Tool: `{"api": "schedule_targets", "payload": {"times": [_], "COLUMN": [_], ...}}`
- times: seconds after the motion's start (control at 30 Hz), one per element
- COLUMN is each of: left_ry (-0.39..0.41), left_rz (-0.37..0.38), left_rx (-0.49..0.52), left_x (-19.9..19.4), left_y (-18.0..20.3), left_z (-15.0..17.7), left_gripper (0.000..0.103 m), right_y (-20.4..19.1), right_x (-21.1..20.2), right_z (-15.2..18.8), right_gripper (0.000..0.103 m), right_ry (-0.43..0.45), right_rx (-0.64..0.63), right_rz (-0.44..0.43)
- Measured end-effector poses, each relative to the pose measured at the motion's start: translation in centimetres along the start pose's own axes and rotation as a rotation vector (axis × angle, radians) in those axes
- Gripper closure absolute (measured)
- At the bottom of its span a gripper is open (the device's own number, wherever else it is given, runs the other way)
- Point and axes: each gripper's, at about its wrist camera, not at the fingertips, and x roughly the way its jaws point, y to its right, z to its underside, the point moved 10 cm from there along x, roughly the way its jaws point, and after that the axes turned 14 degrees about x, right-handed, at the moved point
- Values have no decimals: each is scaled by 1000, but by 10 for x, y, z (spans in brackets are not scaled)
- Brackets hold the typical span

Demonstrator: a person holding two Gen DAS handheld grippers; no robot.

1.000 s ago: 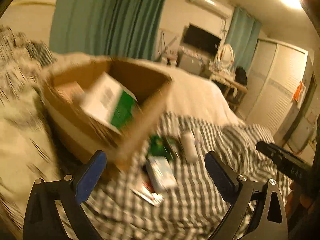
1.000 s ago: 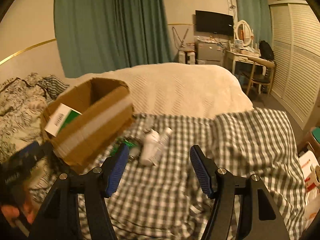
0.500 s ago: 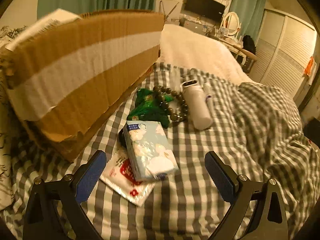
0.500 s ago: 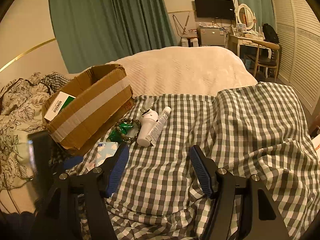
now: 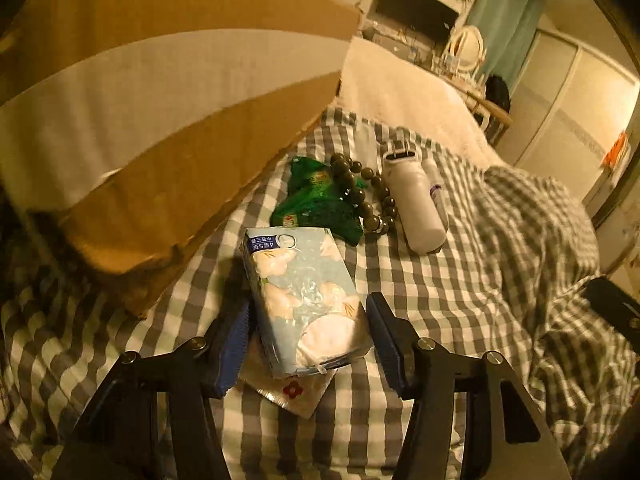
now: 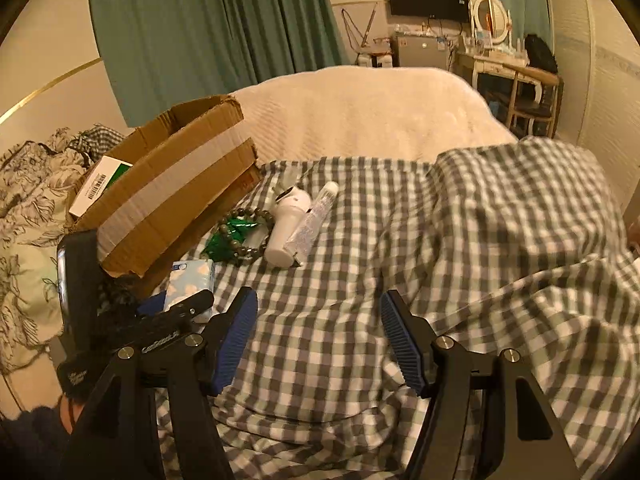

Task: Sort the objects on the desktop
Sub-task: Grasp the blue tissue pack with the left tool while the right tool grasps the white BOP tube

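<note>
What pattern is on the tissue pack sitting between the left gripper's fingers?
Pale blue with white flowers, clearest in the left wrist view: tissue pack.

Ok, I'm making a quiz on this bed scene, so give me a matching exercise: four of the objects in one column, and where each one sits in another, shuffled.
Things:
1. pale blue floral tissue pack
2. white box with green panel
3. dark wooden bead bracelet
4. white plastic bottle

Places:
A. inside the brown cardboard box
B. between the left gripper jaws
C. beside a clear tube
D. partly on a green foil packet

Pairs: 1-B, 2-A, 3-D, 4-C
</note>
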Motion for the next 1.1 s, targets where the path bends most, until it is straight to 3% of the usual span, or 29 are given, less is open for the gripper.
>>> {"api": "schedule_targets", "payload": {"times": [0.17,0.4,0.57,0.8,0.97,1.0,1.03,1.1], "left_ry": [22,102,163,143,41,29,34,30], "left_rz": [49,73,28,2,34,34,32,26], "left_rx": [-50,-75,-64,-41,-42,-35,-28,-4], "left_x": [2,2,-1,6,20,22,21,18], "left_y": [-1,-1,-2,-2,2,3,5,8], "left_z": [-10,-30,-37,-34,-16,-12,-11,-8], "left_gripper": [45,45,45,45,44,43,42,37], "right_y": [-10,-11,-10,-13,-12,-10,-6,4], "right_x": [23,86,129,152,137,133,129,122], "right_z": [-5,-30,-39,-36,-24,-20,-16,-10], "right_gripper": [39,39,41,45,72,87,95,96], "right_ry": [-41,-111,-138,-153,-183,-184,-184,-186], "right_rx": [20,61,94,130,142,118,95,87], "right_rz": [-22,1,34,16,-18,-1,24,59]}}
